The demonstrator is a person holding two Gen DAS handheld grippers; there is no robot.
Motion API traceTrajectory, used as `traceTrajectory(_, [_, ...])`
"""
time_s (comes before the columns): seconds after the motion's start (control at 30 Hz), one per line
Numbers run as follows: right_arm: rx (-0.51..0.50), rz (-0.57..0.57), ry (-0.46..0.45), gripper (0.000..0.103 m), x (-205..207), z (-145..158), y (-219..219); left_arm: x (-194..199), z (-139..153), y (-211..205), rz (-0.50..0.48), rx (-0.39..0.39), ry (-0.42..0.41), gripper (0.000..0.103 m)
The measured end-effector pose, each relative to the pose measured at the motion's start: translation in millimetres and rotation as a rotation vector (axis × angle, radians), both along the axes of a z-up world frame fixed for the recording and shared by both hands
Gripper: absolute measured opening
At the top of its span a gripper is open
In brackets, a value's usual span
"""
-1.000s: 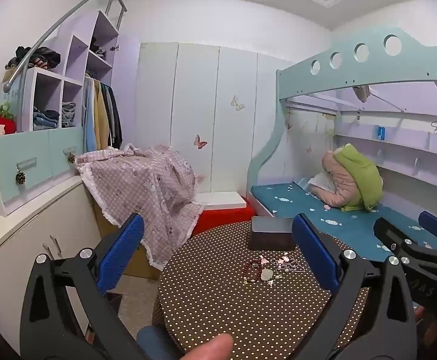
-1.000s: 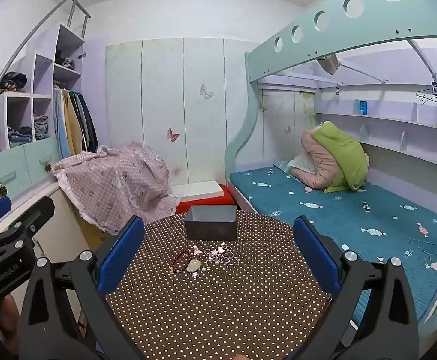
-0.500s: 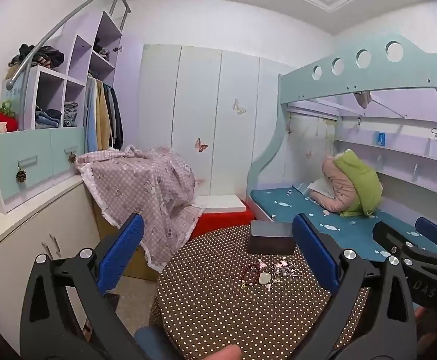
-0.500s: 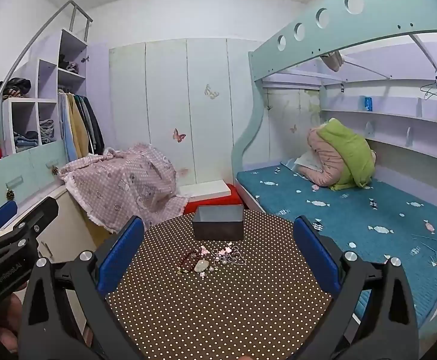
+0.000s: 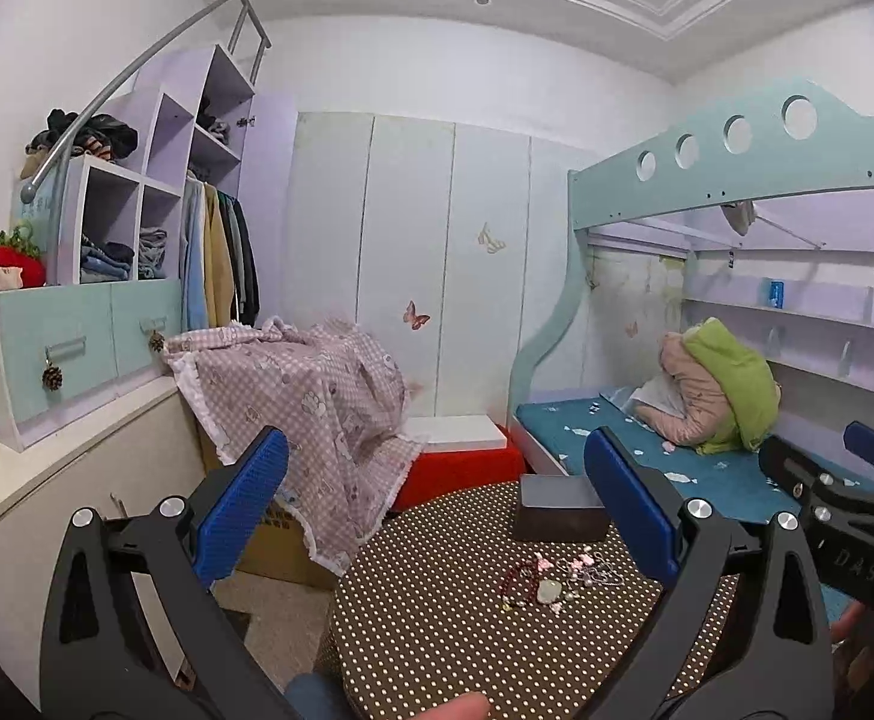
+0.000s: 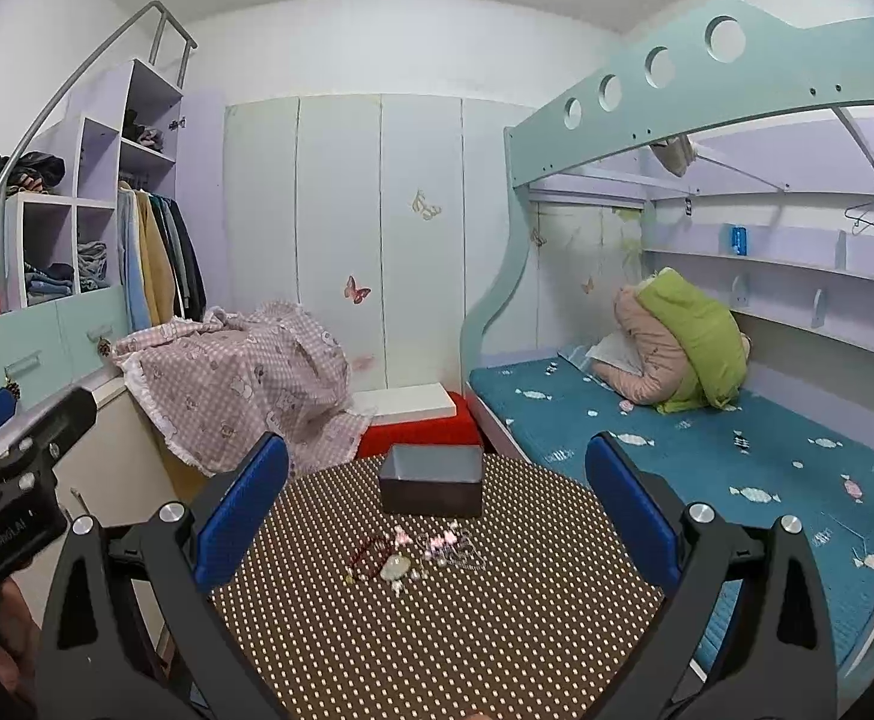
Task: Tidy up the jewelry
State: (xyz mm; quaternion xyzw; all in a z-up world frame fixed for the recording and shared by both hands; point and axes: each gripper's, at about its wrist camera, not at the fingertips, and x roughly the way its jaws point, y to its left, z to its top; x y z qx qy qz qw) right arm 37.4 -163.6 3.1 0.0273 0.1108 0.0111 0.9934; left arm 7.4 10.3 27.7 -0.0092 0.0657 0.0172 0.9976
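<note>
A small pile of jewelry (image 6: 416,555) lies on a round table with a brown polka-dot cloth (image 6: 437,648): a dark red bead bracelet, a pale stone, pink and silver pieces. It also shows in the left wrist view (image 5: 557,579). A dark grey open box (image 6: 431,479) stands just behind the pile; it also shows in the left wrist view (image 5: 560,517). My left gripper (image 5: 437,516) is open and empty, held above the table's left side. My right gripper (image 6: 437,516) is open and empty, above the table's near part.
A bunk bed with a teal mattress (image 6: 707,450) borders the table on the right. A pink checked blanket (image 6: 239,384) drapes over furniture to the left, with a white counter (image 5: 47,468) and wardrobe shelves beyond. A red box (image 6: 419,438) sits behind the table.
Both views have tilted slightly upward and pulled back a little; the jewelry and box sit lower in frame. Both grippers stay open and nothing on the table has moved.
</note>
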Motion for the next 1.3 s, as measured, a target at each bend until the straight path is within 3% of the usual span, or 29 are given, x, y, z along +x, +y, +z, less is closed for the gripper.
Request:
traceTrajectory(0.37, [-0.012,-0.009,0.024,0.096,57,9,17,67,8,9,-0.014,-0.008,0.052,0.098])
traceTrajectory(0.67, [-0.025,-0.051,0.024,0.096,78,28,19,113,20,19,-0.052,-0.034,0.058,0.098])
traceTrajectory(1.07, [-0.067,0.038,0.043,0.096,86,25,6,104,7,16,0.034,-0.076,0.052,0.098])
traceTrajectory(1.3, [-0.036,0.087,0.033,0.096,96,23,-12,104,8,1,0.093,-0.056,0.051,0.098])
